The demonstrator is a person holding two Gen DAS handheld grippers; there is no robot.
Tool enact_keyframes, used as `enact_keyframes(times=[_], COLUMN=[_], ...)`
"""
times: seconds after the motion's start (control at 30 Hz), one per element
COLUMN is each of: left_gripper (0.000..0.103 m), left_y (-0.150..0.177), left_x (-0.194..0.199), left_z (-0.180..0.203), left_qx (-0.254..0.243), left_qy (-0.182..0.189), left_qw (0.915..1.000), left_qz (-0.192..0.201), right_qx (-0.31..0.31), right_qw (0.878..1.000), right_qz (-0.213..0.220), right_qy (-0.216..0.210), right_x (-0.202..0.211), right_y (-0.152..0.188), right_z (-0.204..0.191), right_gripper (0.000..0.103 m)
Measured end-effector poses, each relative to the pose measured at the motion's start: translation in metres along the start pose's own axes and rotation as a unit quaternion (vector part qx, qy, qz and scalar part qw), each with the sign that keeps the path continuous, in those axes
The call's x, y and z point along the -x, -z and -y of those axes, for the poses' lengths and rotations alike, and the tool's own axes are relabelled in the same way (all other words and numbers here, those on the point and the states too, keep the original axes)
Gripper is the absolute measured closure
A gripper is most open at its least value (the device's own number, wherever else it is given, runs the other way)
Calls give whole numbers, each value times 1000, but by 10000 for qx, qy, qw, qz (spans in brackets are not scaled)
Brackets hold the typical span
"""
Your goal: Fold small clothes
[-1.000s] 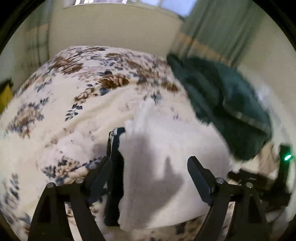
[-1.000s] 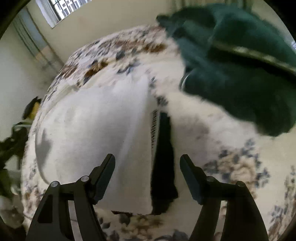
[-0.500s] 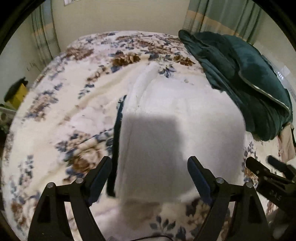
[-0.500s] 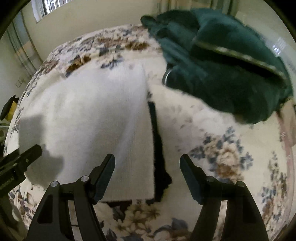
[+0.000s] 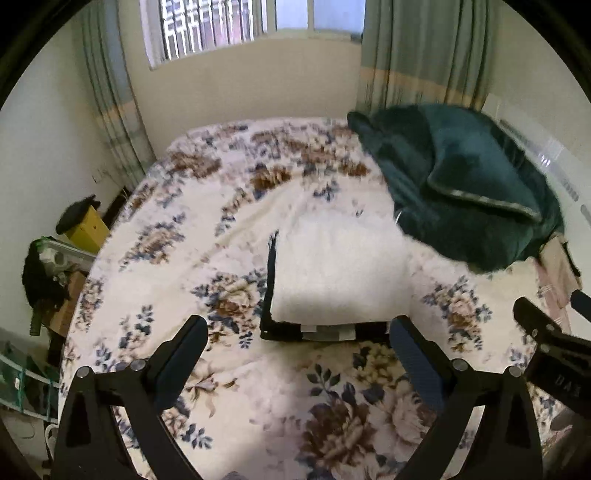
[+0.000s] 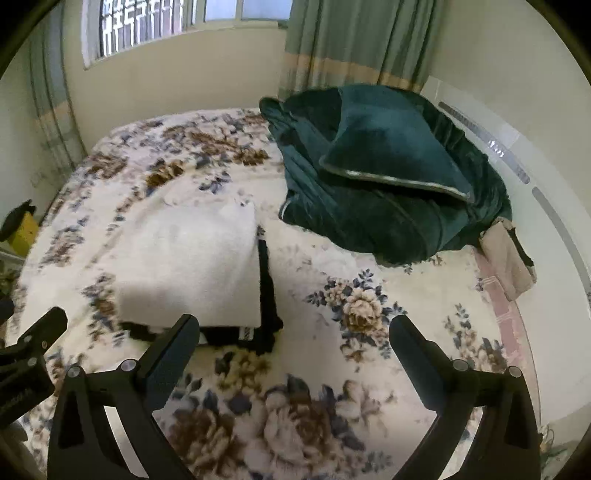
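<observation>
Stock as I read it from my two wrist feeds:

Grippers — two. My left gripper [image 5: 295, 338] has its jaws spread wide, having just been opening, with nothing between the pads; only bedcover shows in the gap. My right gripper [image 6: 295, 336] is the same: jaws wide, just opened further, holding nothing. Each shows at the edge of the other's view: the right one at the right edge of the left feed, the left one at the left edge of the right feed.

Folded garment [image 5: 340, 273] — one. White, roughly square, lying flat on the floral bedcover [image 5: 192, 236], with a dark layer showing as a strip along its left side and near edge in the left feed, and along its right side and near edge in the right feed [image 6: 192, 266]. It lies ahead of both pairs of tongs and apart from them. In the left feed its near edge sits just beyond the fingertips, between them and shifted toward the right finger. In the right feed it lies beyond and over the left finger, its near right corner inside the gap.

Green blanket [image 5: 465, 192] — one, heaped at the far right of the bed, just beside the garment's far right corner.

Curtains [image 5: 424, 55] — two, one each side of one barred window [image 5: 229, 26].

Yellow box [image 5: 86, 229] — one, on the floor left of the bed, something dark on top.
</observation>
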State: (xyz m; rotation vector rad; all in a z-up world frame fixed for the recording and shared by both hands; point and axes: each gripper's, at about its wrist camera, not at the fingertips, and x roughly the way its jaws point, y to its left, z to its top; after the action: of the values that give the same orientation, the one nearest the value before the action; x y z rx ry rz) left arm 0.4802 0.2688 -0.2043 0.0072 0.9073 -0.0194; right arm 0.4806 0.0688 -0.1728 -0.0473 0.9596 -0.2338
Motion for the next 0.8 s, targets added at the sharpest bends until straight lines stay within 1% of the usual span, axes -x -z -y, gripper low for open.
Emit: enact_keyframes(times=[0.17, 0.2, 0.27, 0.33, 0.47, 0.57, 0.8], left_gripper=[2, 2, 2, 2, 2, 2, 2], left_y=[3, 5, 7, 11, 16, 21, 30], left_x=[77, 87, 119, 142, 172, 191, 220], left_z=[1, 1, 4, 5, 8, 11, 10], left_qx=[22, 32, 0, 10, 17, -29, 81], left_qy=[25, 32, -2, -12, 4, -55, -80], left_qw=[9996, 9995, 9989, 9983, 9977, 9970, 9963], left_qz=[291, 323, 470, 578, 680, 774, 846], right_qx=[75, 108, 142, 152, 120, 97, 101], right_qw=[9993, 9988, 9979, 9967, 9946, 9932, 9910], right_qz=[309, 403, 559, 721, 913, 1011, 1151], right_qy=[-191, -253, -292, -350, -478, -567, -670], right_x=[92, 115, 147, 184, 237, 268, 315], right_y=[5, 8, 12, 18, 27, 33, 45], right_z=[13, 16, 19, 26, 40, 51, 71], right_gripper=[0, 0, 0, 0, 0, 0, 0])
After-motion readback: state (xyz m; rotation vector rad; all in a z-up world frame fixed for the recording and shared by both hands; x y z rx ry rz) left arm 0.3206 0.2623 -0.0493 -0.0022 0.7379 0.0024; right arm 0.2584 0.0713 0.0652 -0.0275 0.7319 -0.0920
